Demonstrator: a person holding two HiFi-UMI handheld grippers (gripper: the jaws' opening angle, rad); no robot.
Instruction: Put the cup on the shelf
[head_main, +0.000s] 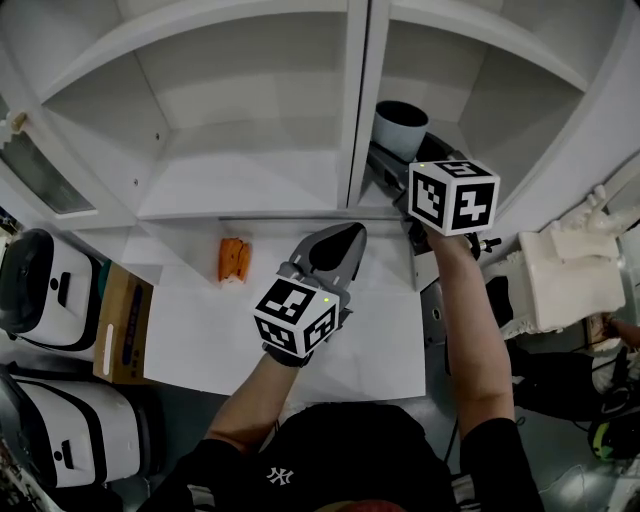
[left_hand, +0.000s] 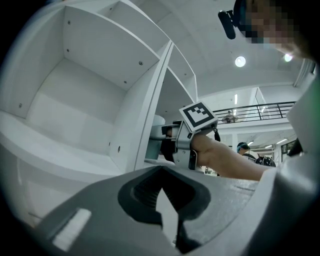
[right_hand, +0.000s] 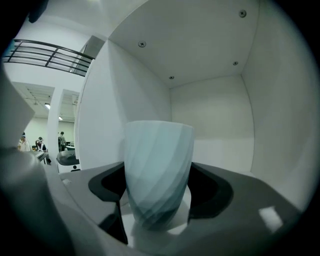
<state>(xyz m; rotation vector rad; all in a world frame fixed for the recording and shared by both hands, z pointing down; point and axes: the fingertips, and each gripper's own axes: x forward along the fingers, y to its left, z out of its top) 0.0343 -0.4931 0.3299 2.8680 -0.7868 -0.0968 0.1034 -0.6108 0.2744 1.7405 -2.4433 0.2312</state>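
Note:
A pale blue-grey cup (head_main: 400, 125) stands upright in the shelf unit's right compartment (head_main: 455, 100). My right gripper (head_main: 392, 162) reaches into that compartment and is shut on the cup. In the right gripper view the cup (right_hand: 157, 170) fills the space between the jaws, its base close over the white shelf floor (right_hand: 220, 160). Whether the base rests on that floor I cannot tell. My left gripper (head_main: 345, 240) hovers over the white table (head_main: 380, 340) below the shelf, shut and with nothing in it. The left gripper view shows its jaws together and the right gripper (left_hand: 192, 142) at the shelf.
The left compartment (head_main: 250, 170) of the shelf unit holds nothing. An orange item (head_main: 233, 260) lies on the table near the shelf's foot. White appliances (head_main: 40, 290) and a cardboard box (head_main: 120, 325) stand at the left. White equipment (head_main: 560, 275) stands at the right.

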